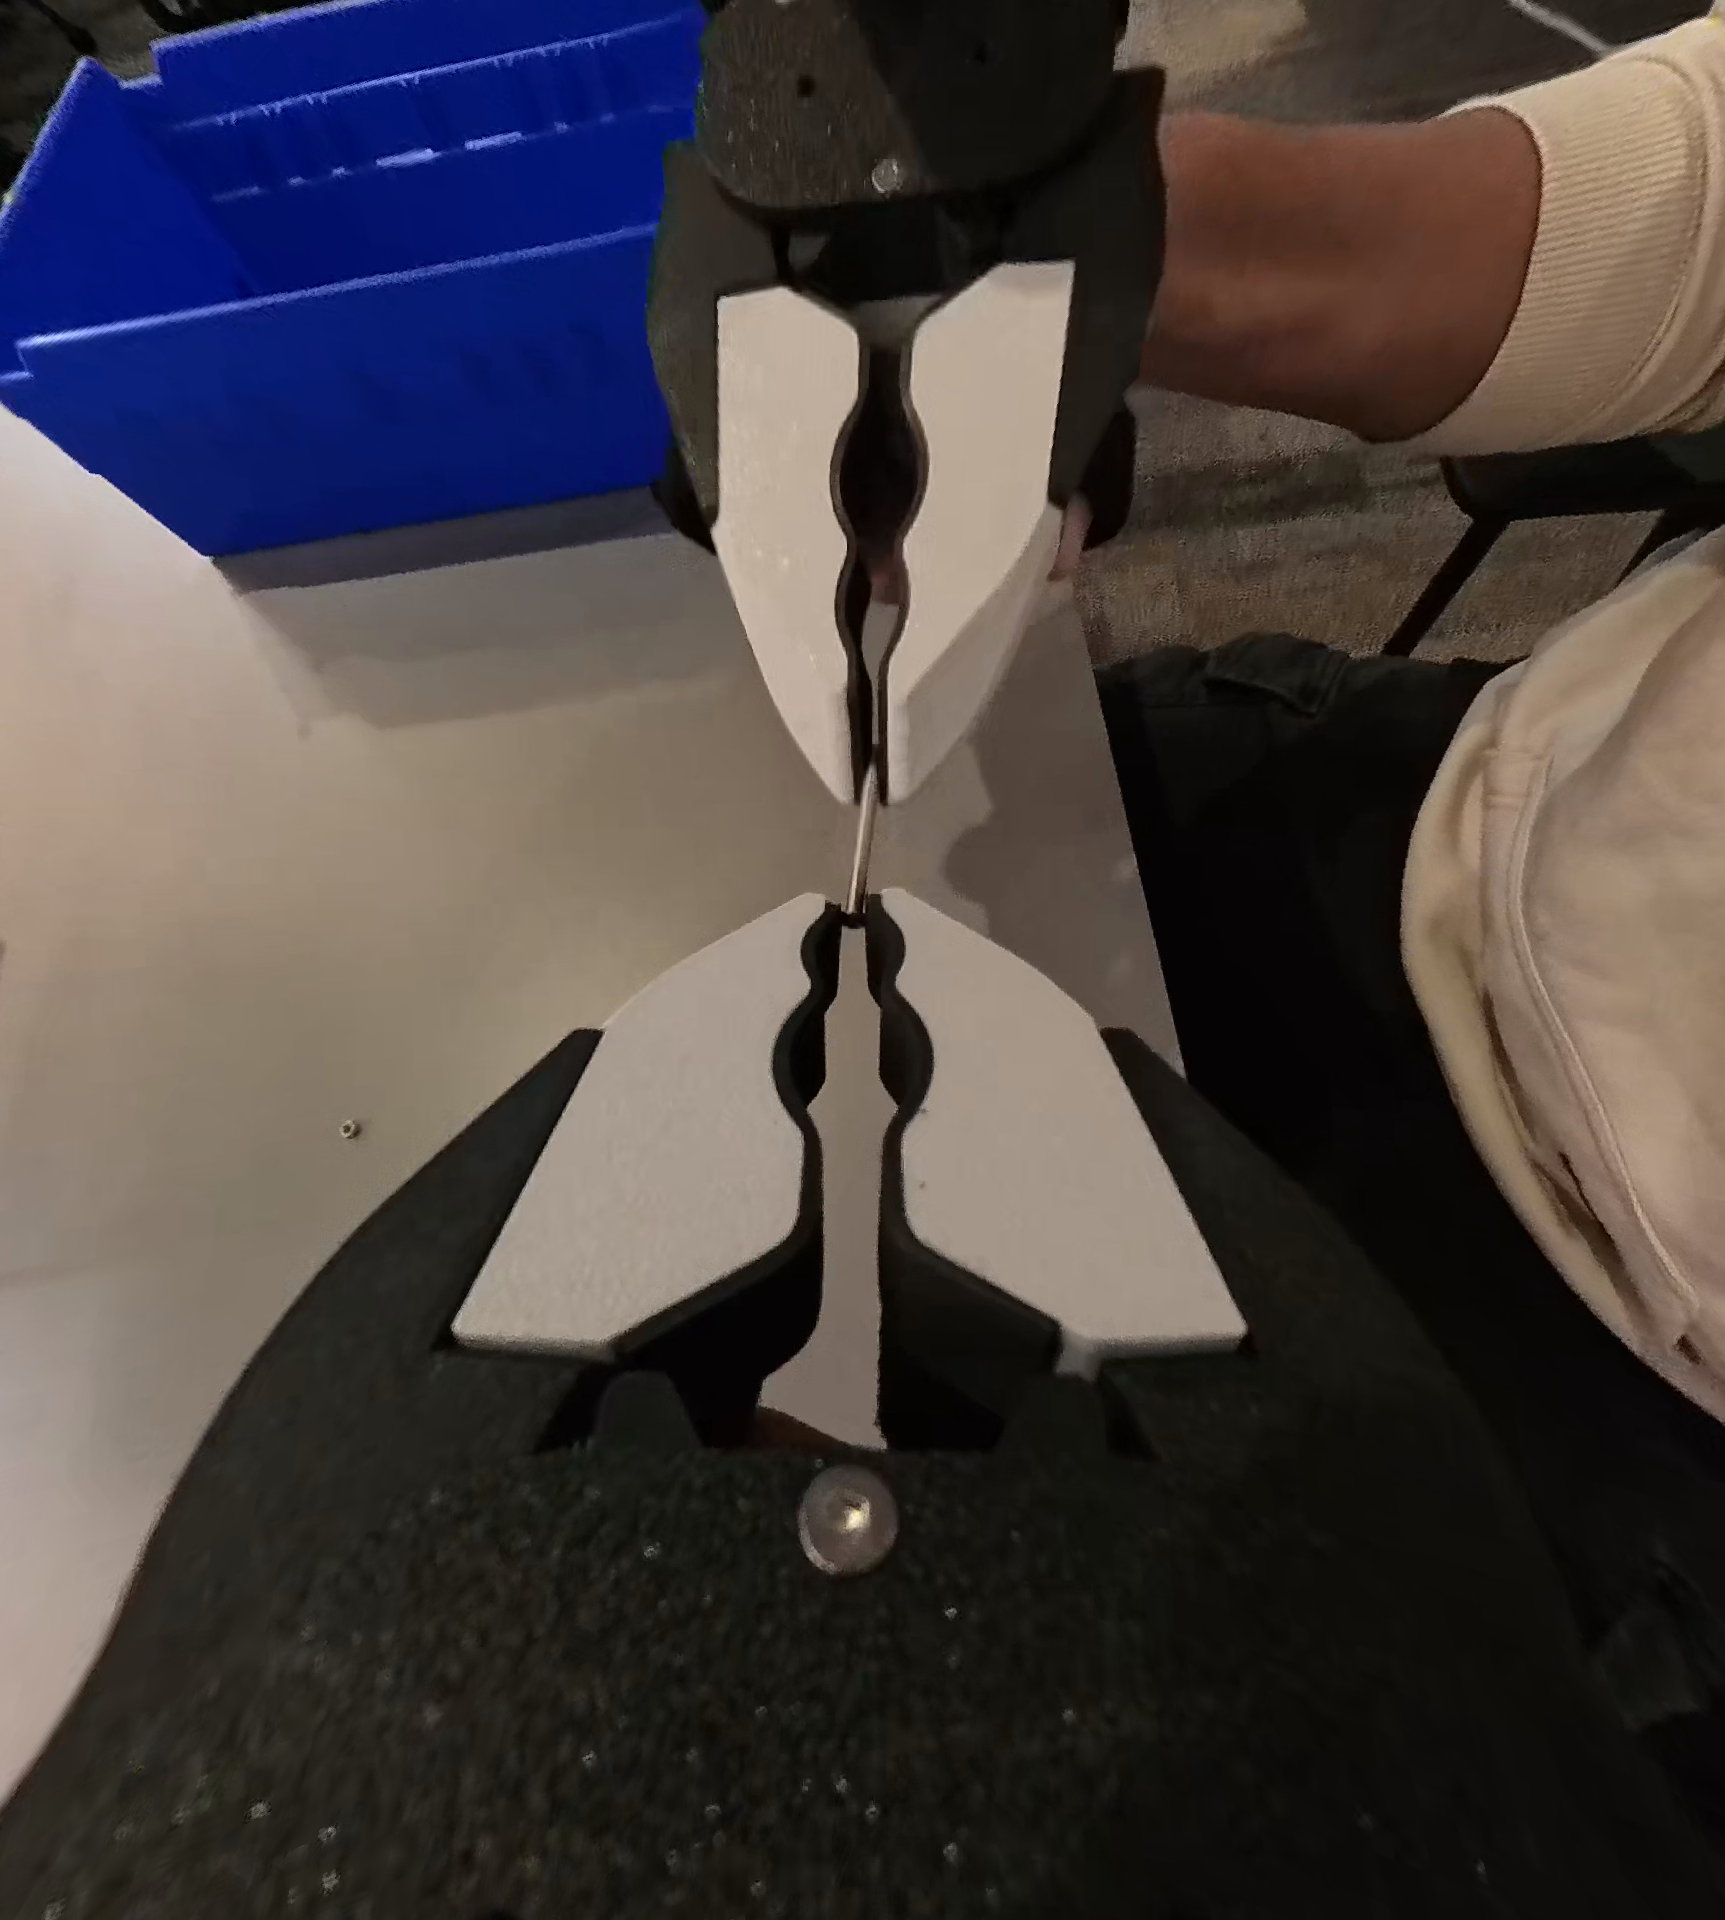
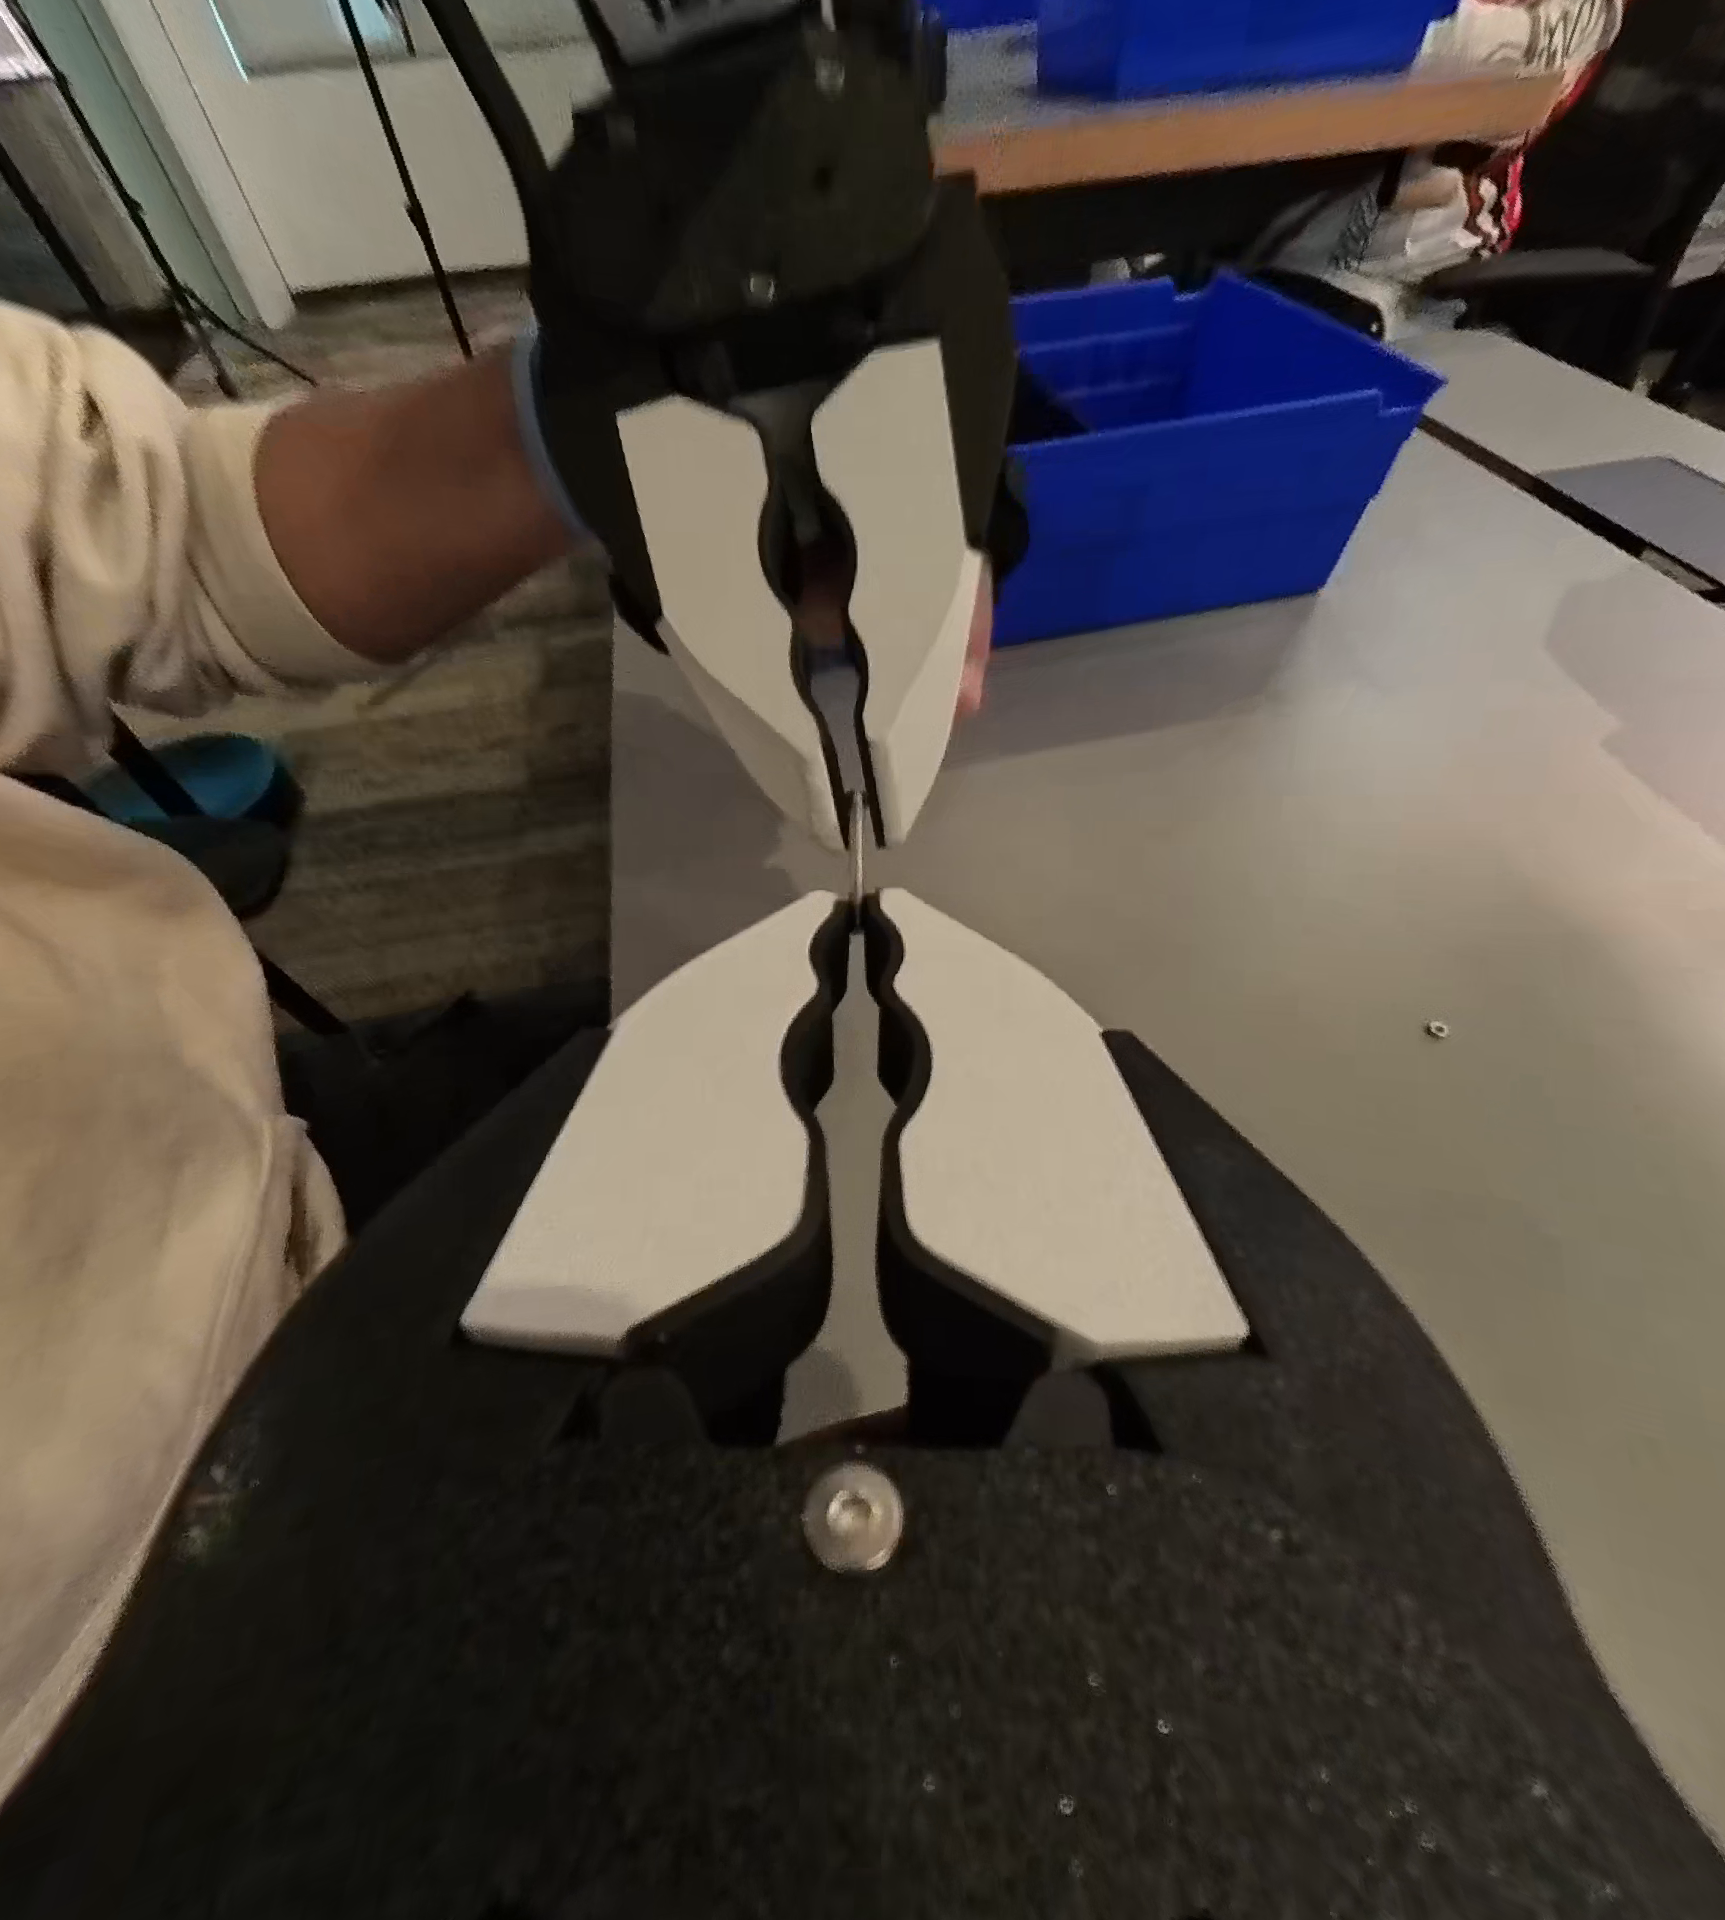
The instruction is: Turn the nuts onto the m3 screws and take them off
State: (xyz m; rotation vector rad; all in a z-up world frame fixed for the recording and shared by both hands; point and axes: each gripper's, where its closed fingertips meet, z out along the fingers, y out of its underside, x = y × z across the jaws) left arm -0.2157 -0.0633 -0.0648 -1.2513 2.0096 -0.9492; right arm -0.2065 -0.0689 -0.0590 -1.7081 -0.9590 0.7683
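My two grippers meet tip to tip above the grey table (image 1: 214, 831). A thin silver M3 screw (image 1: 863, 847) bridges the short gap between them. My right gripper (image 1: 868, 784) comes in from the top of the left wrist view and is shut on one end of the screw. My left gripper (image 1: 853, 914) is shut on the other end, where a small dark nut (image 1: 851, 914) seems to sit between the tips. In the right wrist view the right gripper (image 2: 856, 906) is at the bottom, the left gripper (image 2: 858, 826) is above it, and the screw (image 2: 855, 862) lies between.
A loose nut (image 1: 350, 1127) lies on the table; it also shows in the right wrist view (image 2: 1434, 1029). A blue bin (image 1: 318, 364) (image 2: 1201, 499) stands behind the grippers. The table edge and the person's cream sleeve (image 1: 1616, 260) and lap are close by.
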